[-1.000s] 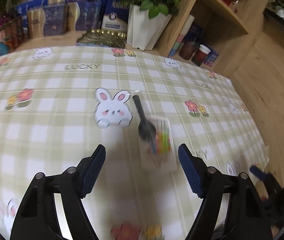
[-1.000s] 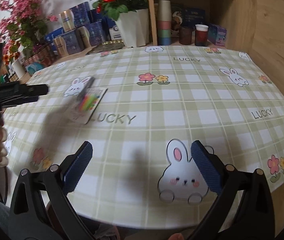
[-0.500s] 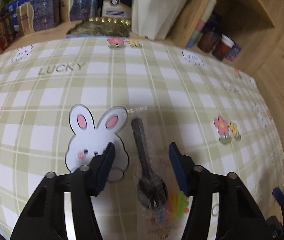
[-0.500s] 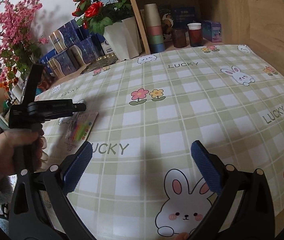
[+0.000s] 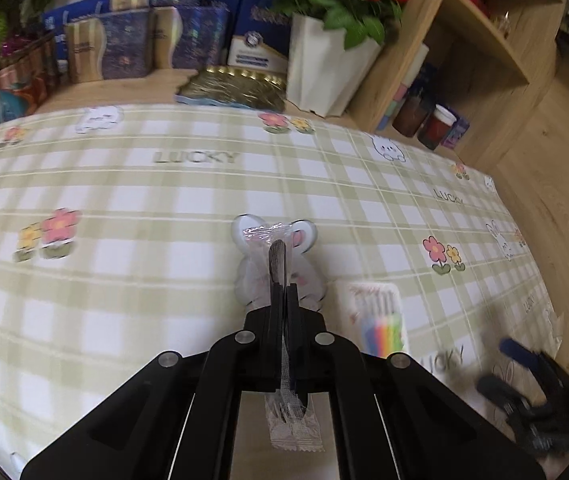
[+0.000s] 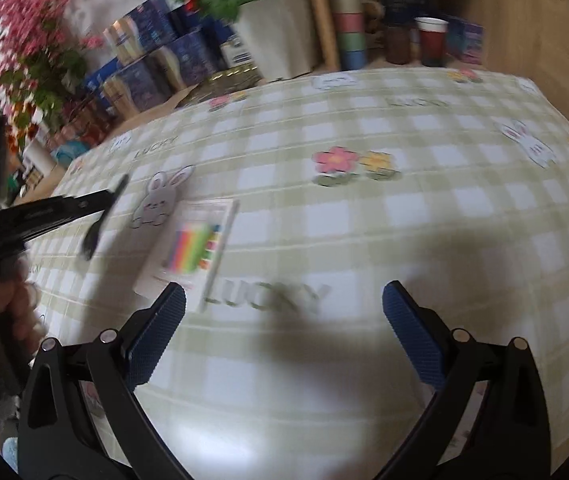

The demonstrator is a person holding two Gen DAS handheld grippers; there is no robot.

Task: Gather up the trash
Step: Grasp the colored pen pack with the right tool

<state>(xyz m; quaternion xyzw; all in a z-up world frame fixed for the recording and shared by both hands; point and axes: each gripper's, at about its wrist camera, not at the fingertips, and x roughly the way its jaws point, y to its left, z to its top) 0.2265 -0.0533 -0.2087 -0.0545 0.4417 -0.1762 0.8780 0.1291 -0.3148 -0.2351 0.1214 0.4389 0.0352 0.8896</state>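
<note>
One black plastic fork in a clear wrapper (image 5: 277, 258) is pinched in the left gripper (image 5: 284, 292), whose jaws have just been closing and now stand clamped on it. The dark handle juts out ahead of the fingertips, sheathed in crinkled transparent film that flares at its far end. Behind the jaws the wrapper trails back between the gripper's arms; the fork's tines show faintly through the film there, above a crimped seam. From the right wrist view the same fork hangs tilted from the left gripper's tip, head end lower, over the tablecloth; whether it touches the cloth I cannot tell.

Just to the right of the held fork, flat on the table, lies a clear packet of rainbow-coloured candles (image 5: 378, 320), apart from the left gripper. In the right wrist view this packet sits just ahead of the left blue pad of the right gripper (image 6: 284, 312), not touched. That gripper's jaws stand wide apart with nothing between them, above the green-and-white checked tablecloth (image 5: 124, 208) printed with rabbits, flowers and the word LUCKY.

A person's hand (image 6: 0, 320) grips the left gripper's handle at the left edge. Beyond the table stand a white planter with red flowers (image 5: 328, 64), blue boxes and a wooden shelf.
</note>
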